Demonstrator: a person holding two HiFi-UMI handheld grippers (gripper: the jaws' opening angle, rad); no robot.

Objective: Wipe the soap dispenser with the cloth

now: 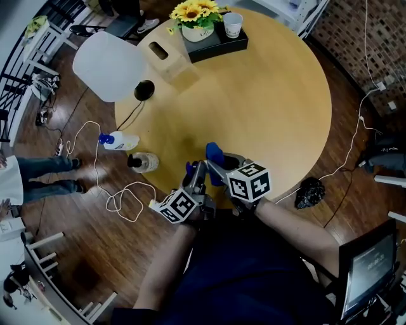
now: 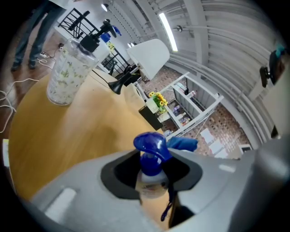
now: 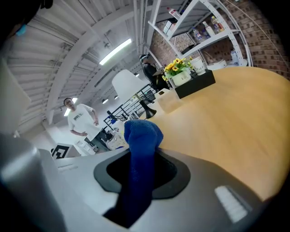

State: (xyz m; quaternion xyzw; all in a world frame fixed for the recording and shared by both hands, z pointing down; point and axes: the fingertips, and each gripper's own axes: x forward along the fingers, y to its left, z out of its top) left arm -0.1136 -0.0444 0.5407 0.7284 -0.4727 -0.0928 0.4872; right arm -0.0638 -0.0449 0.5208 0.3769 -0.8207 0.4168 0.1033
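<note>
**A:** Where is the soap dispenser [image 2: 151,158]?

**B:** At the near edge of the round table [image 1: 273,95]. The left gripper [image 2: 152,174] has its jaws clamped on the bottle, and the blue pump head sticks out past them.

**A:** And the cloth [image 3: 141,136]?

**B:** The right gripper [image 3: 136,174] has its jaws clenched on it. A bunched blue end pokes out beyond them, just right of the pump head. I cannot tell whether they touch.

The head view looks steeply down from above onto the round pale wooden table [image 1: 273,114]. The two gripper views ride close behind the left gripper [image 2: 152,163] and right gripper [image 3: 140,163], looking low across that tabletop; all three catch the yellow sunflower bouquet [image 1: 193,11].
</note>
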